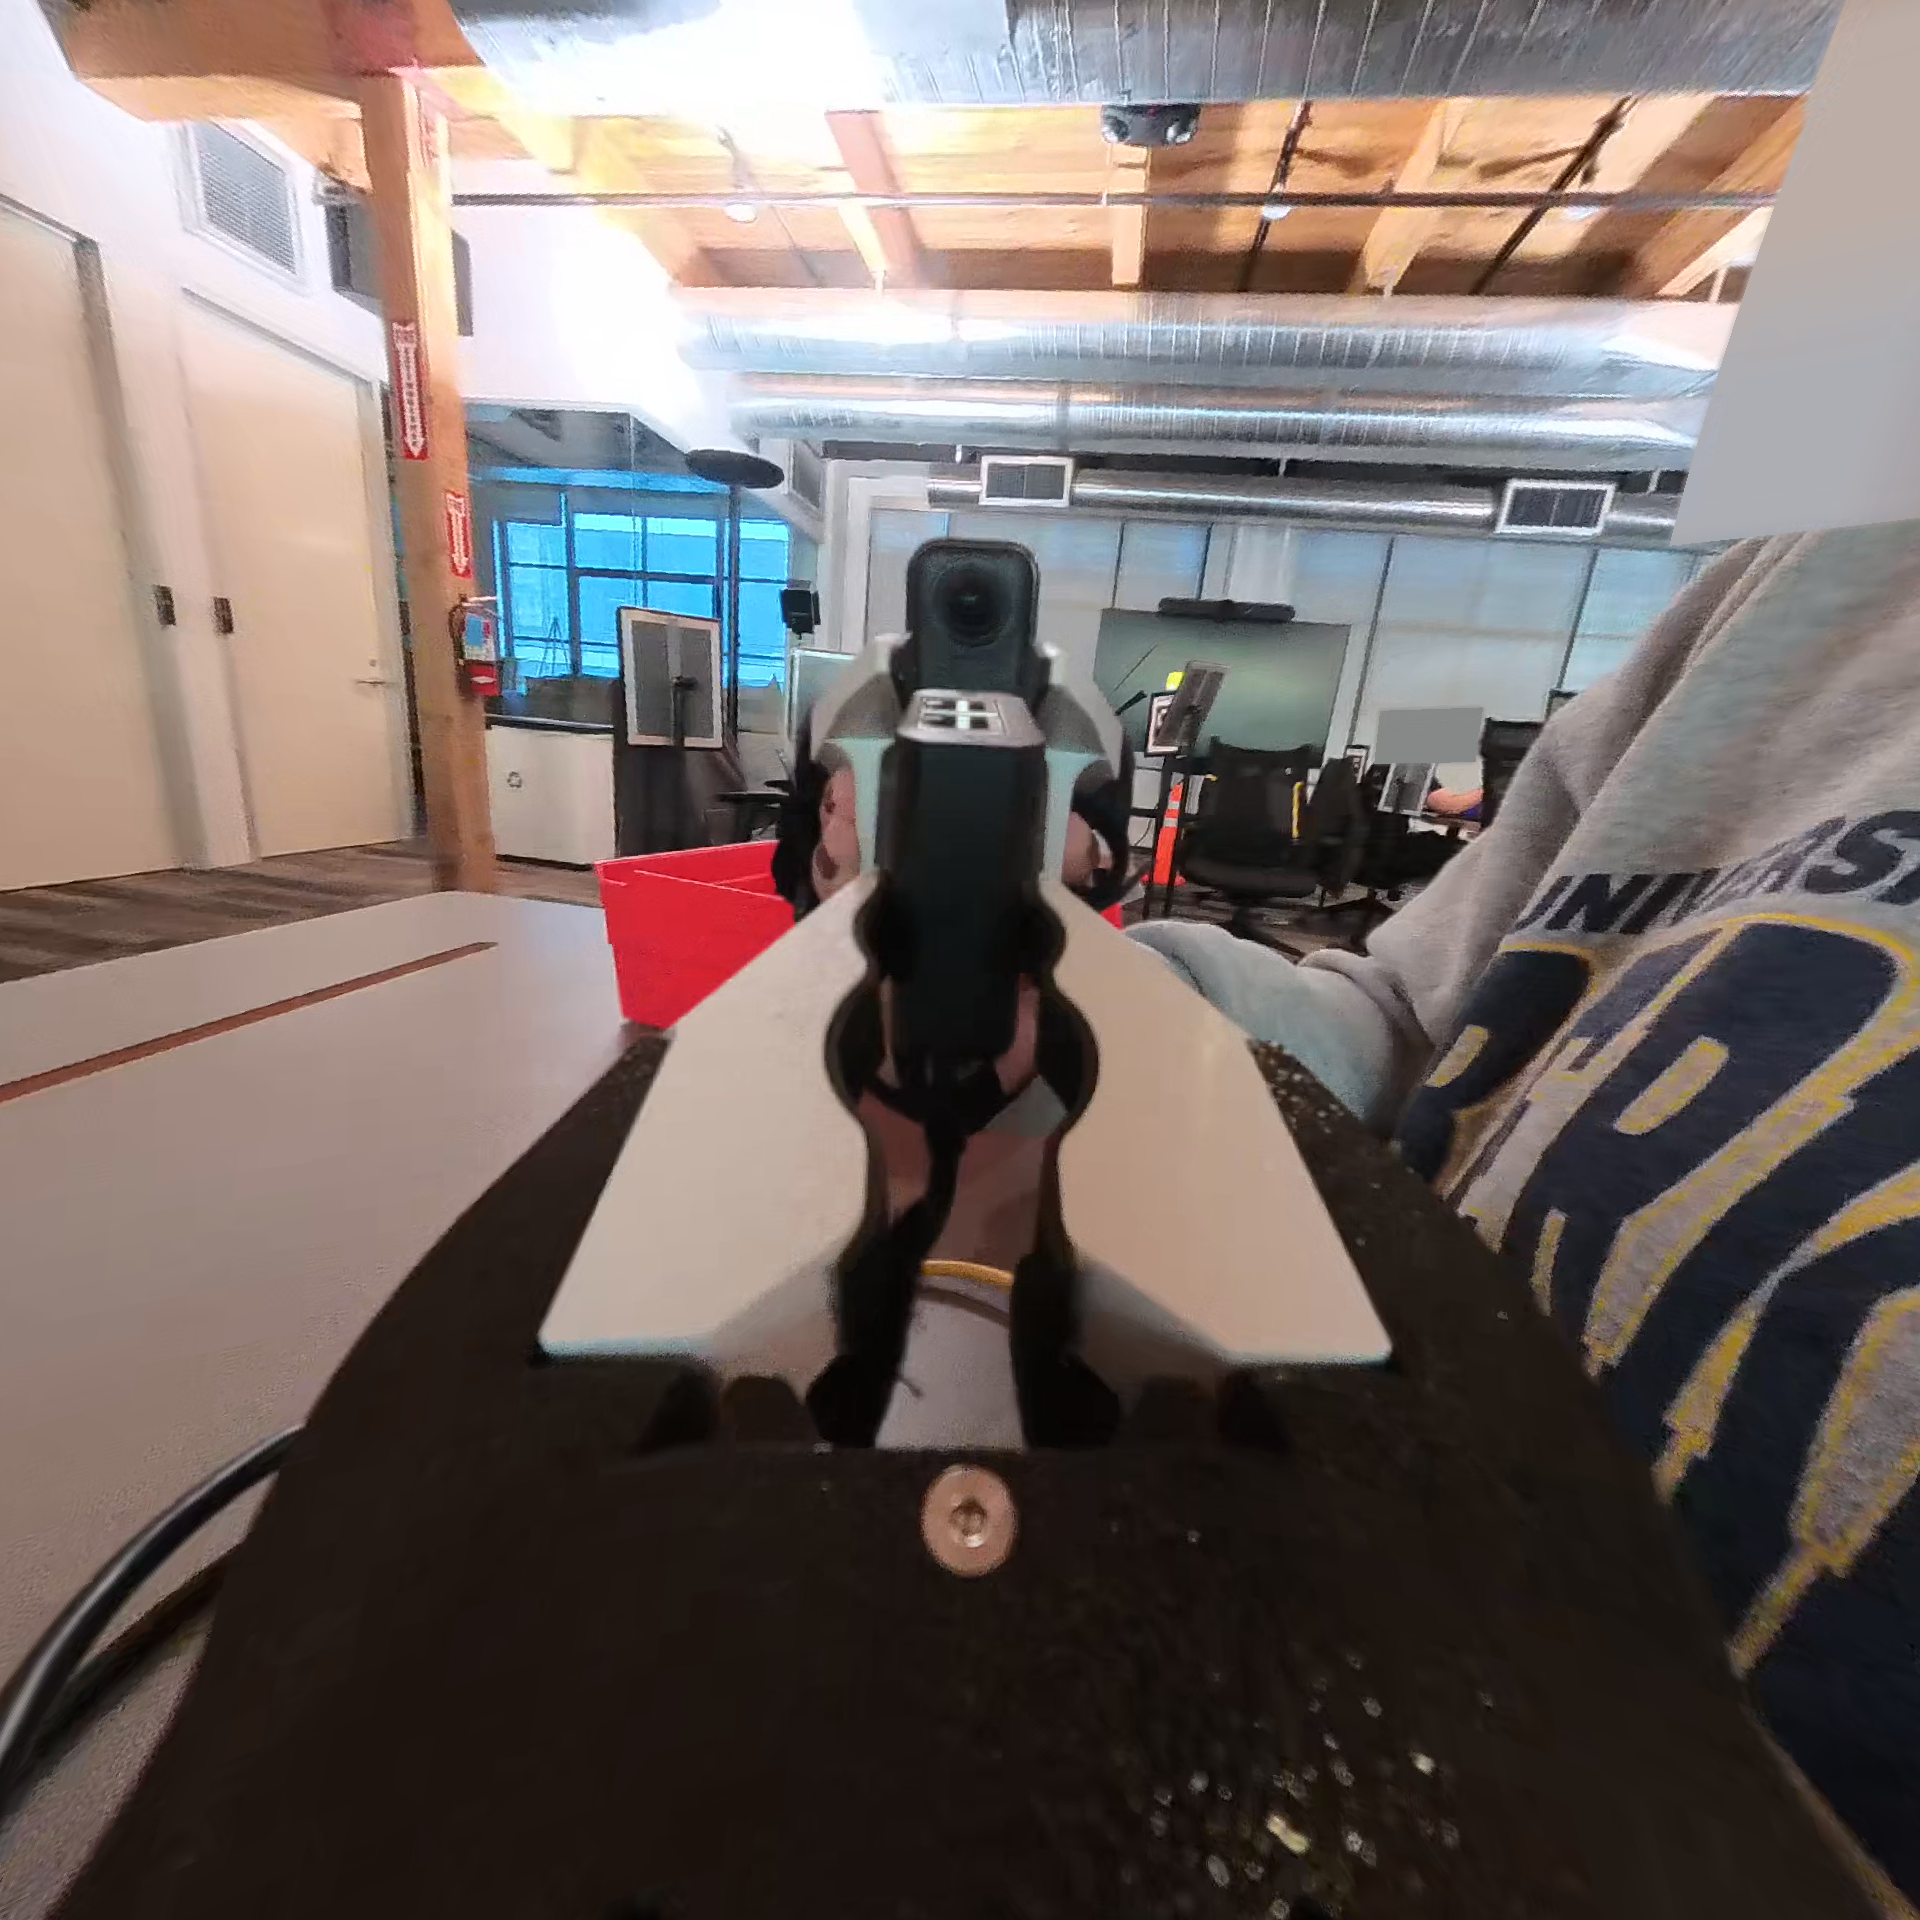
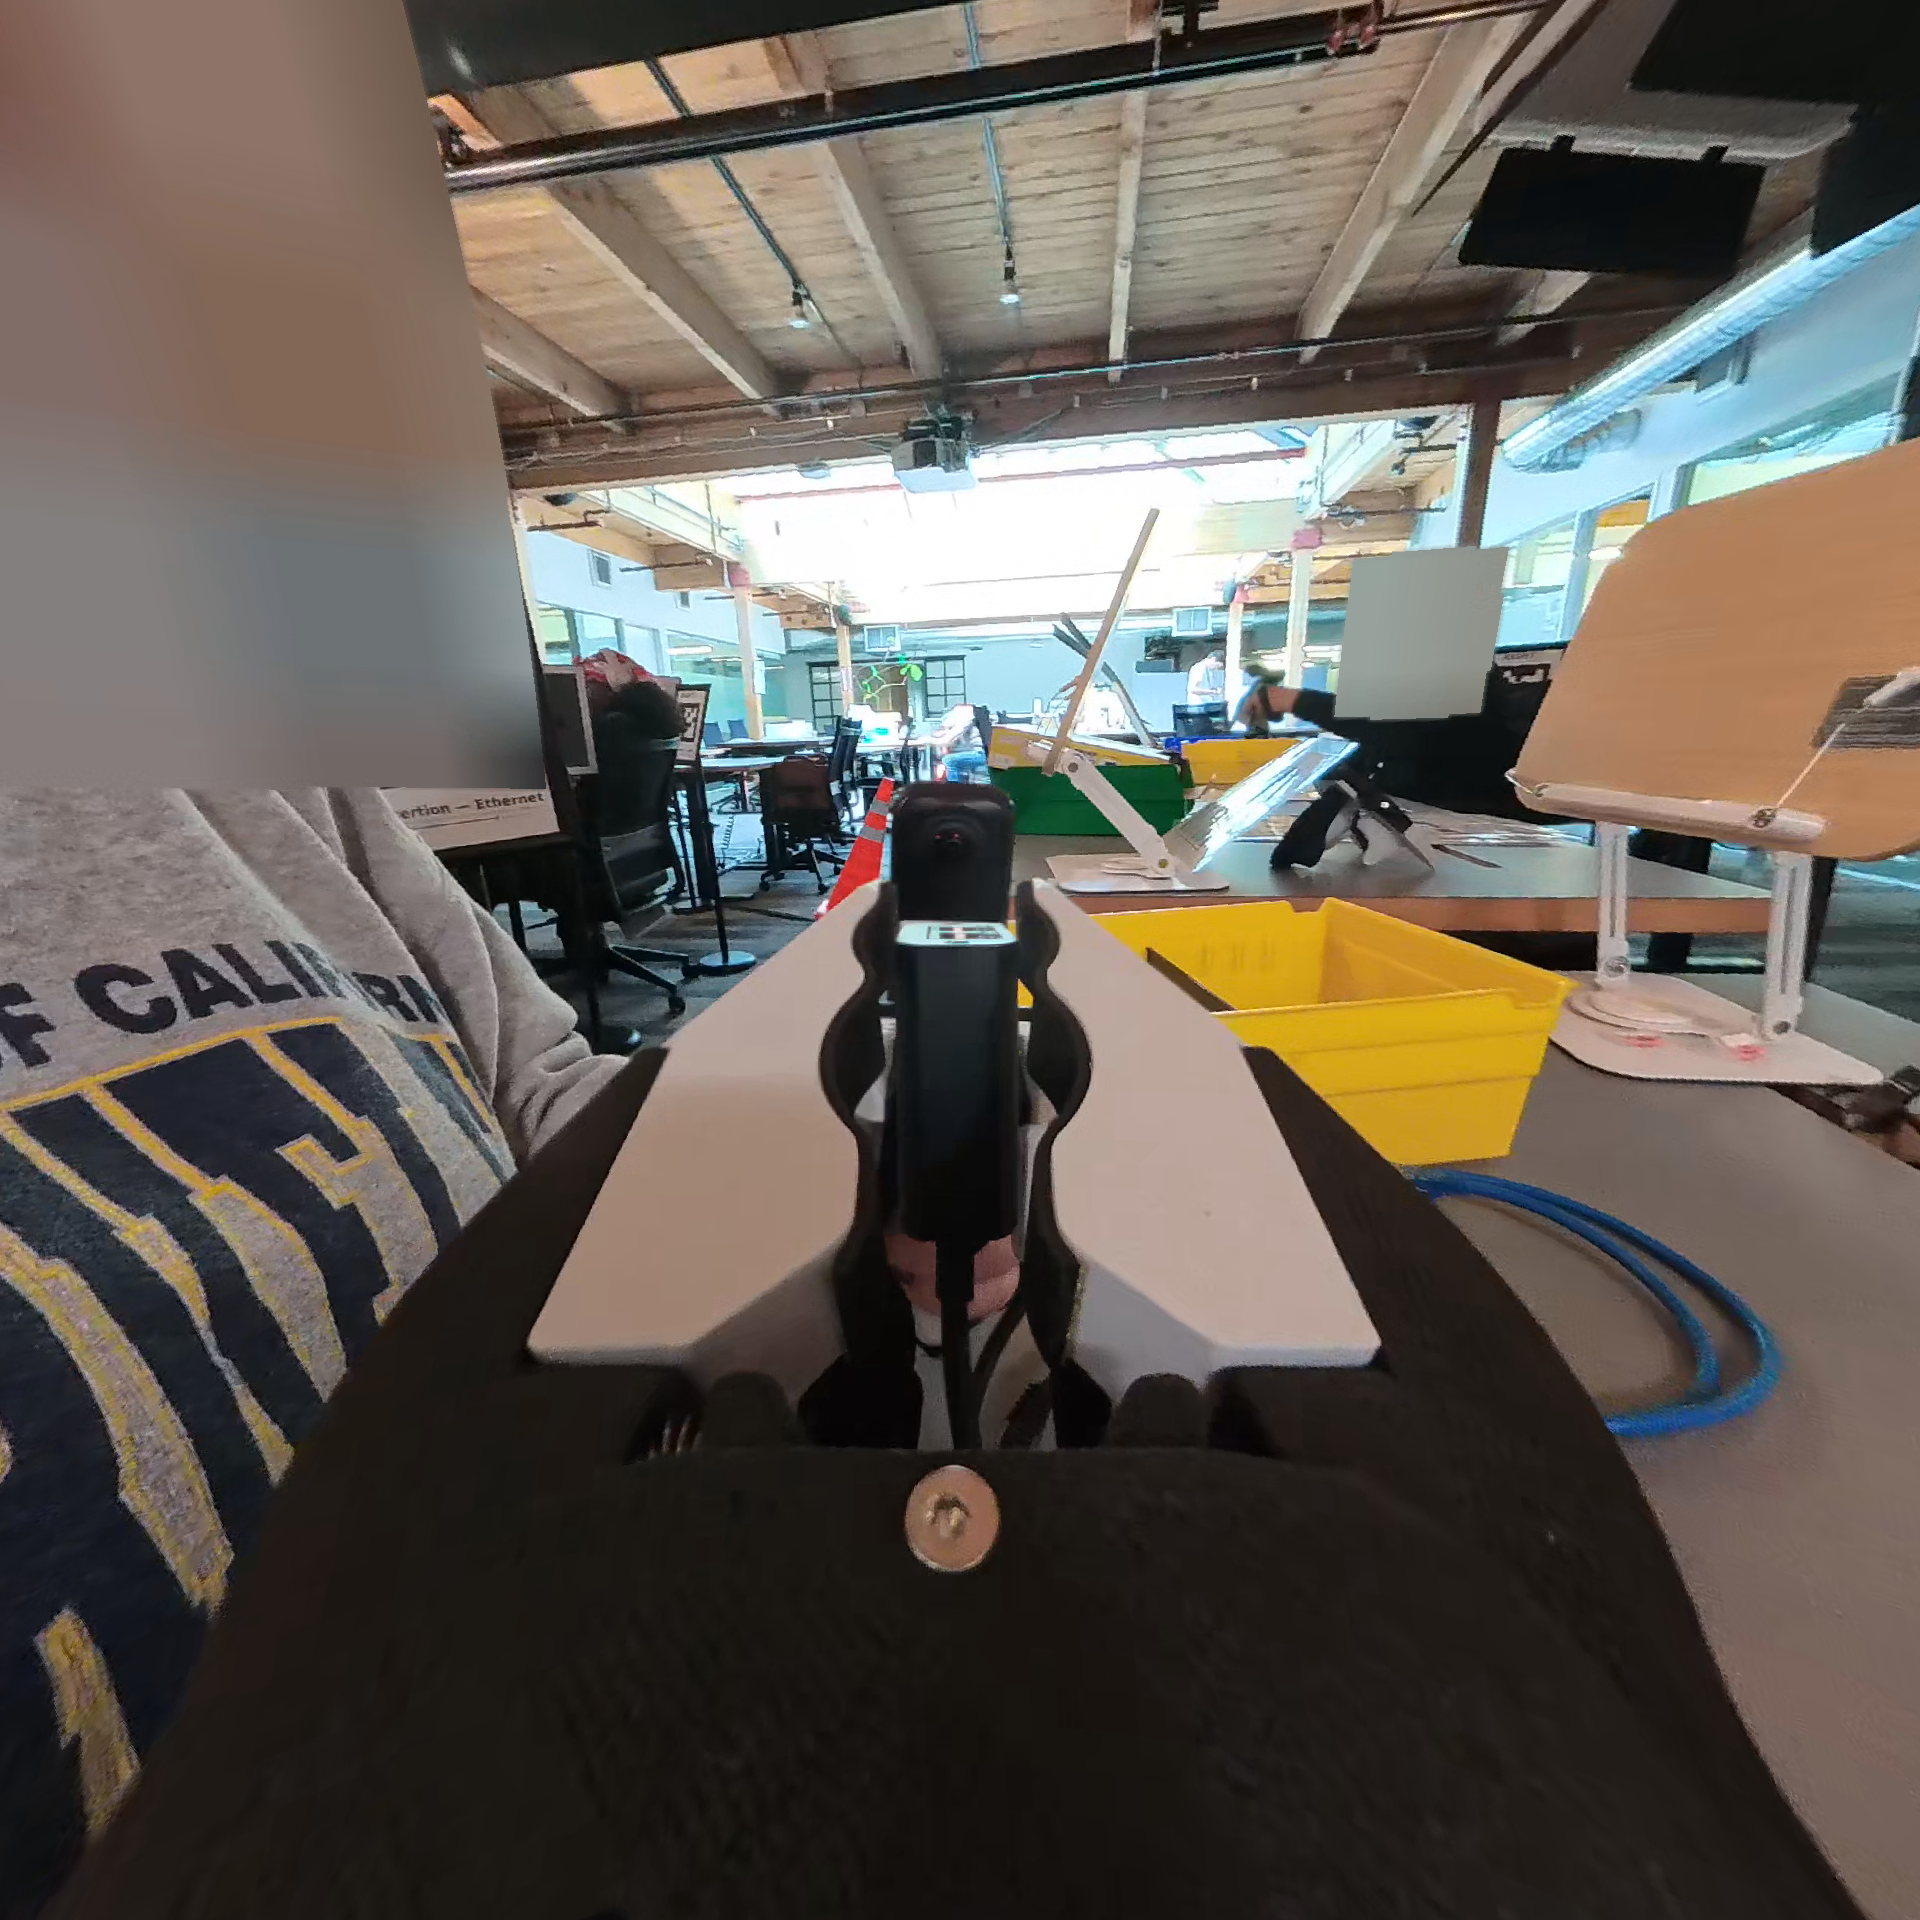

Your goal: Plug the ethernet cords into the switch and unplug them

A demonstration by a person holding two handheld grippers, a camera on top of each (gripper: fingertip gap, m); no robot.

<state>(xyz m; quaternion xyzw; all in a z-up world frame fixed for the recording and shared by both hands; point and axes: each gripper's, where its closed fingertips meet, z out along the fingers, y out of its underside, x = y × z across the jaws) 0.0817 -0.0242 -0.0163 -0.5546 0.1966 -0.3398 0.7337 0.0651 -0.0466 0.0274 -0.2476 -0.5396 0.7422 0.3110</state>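
Observation:
The black switch (image 1: 961,894) is a narrow box lying lengthwise between my left gripper's (image 1: 961,899) white fingers (image 1: 748,1132), which press on both its sides. Its silver far end has sockets. The right gripper's camera (image 1: 971,603) faces me just behind it. In the right wrist view the same switch (image 2: 951,1081) sits clamped between my right gripper's (image 2: 951,894) fingers (image 2: 1174,1164), with a black cord (image 2: 951,1351) leaving its near end. A yellow cord (image 1: 966,1273) shows under the left gripper. A blue ethernet cord (image 2: 1683,1309) lies looped on the table to the right.
A red bin (image 1: 696,935) stands on the grey table (image 1: 260,1195) behind the left gripper. A yellow bin (image 2: 1371,1018) and a wooden stand (image 2: 1714,707) stand to the right. A person in a grey sweatshirt (image 2: 208,1091) is close by. A black cable (image 1: 104,1558) curves at lower left. The left gripper's tips are roughly 4 cm from the right gripper's.

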